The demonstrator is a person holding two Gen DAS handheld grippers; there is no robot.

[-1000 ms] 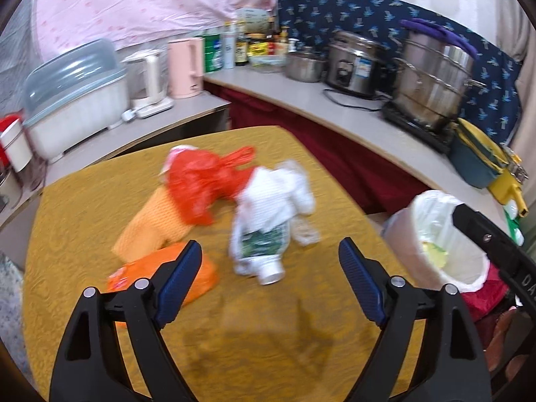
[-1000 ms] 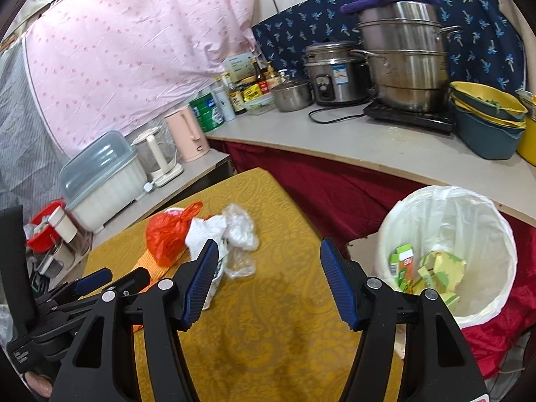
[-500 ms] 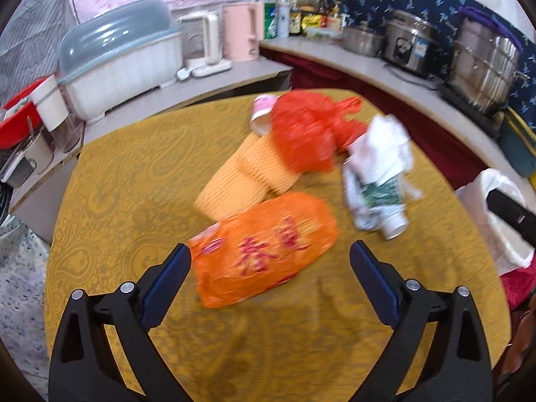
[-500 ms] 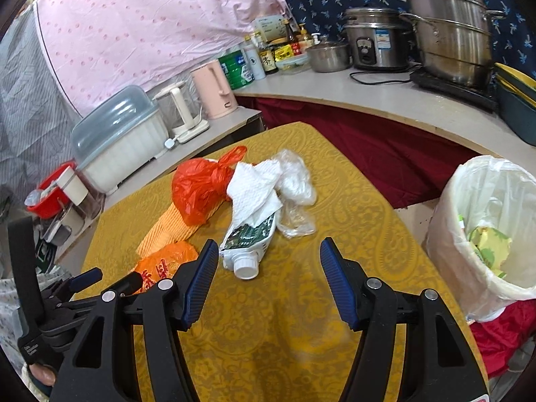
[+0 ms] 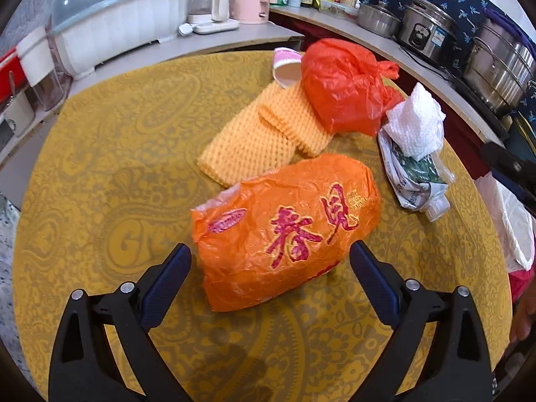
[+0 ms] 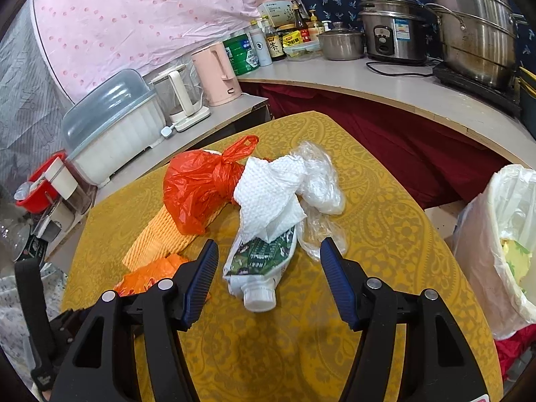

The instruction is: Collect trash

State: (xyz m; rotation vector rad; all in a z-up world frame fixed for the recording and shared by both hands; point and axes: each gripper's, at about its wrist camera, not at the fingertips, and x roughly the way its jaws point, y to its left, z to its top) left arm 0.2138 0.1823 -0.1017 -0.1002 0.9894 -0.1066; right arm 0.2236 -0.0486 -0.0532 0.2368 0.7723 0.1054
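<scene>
The trash lies in a loose cluster on the yellow patterned table (image 5: 100, 174). Nearest the left gripper (image 5: 269, 261) is an orange printed bag (image 5: 284, 231), crumpled and lying flat; its near end sits between the gripper's two blue-padded fingers (image 5: 165, 279), which stand wide apart and touch nothing. Just beyond the bag lies yellow foam netting (image 5: 258, 137), and on the far end of the netting rests a knotted red plastic bag (image 5: 341, 83), with a pink and white paper cup (image 5: 286, 67) on its side at its far left.

To the right of the orange bag is a squashed tube (image 6: 261, 264) with a white cap, its cap end pointing near. It lies between the spread fingers of the right gripper (image 6: 268, 268), whose jaws are also wide apart and hold nothing. A crumpled white paper towel (image 6: 271, 197) covers the tube's far end, touching the red bag on its left, and clear plastic film (image 6: 321, 184) lies against the towel on the right.

Off the table's right edge stands a bin lined with a white bag (image 6: 495, 234), with yellow-green scraps inside. On the far counter (image 6: 385, 83) stand a pink kettle (image 6: 217, 73), a rice cooker (image 6: 393, 33) and a steel steamer pot (image 6: 469, 26).
</scene>
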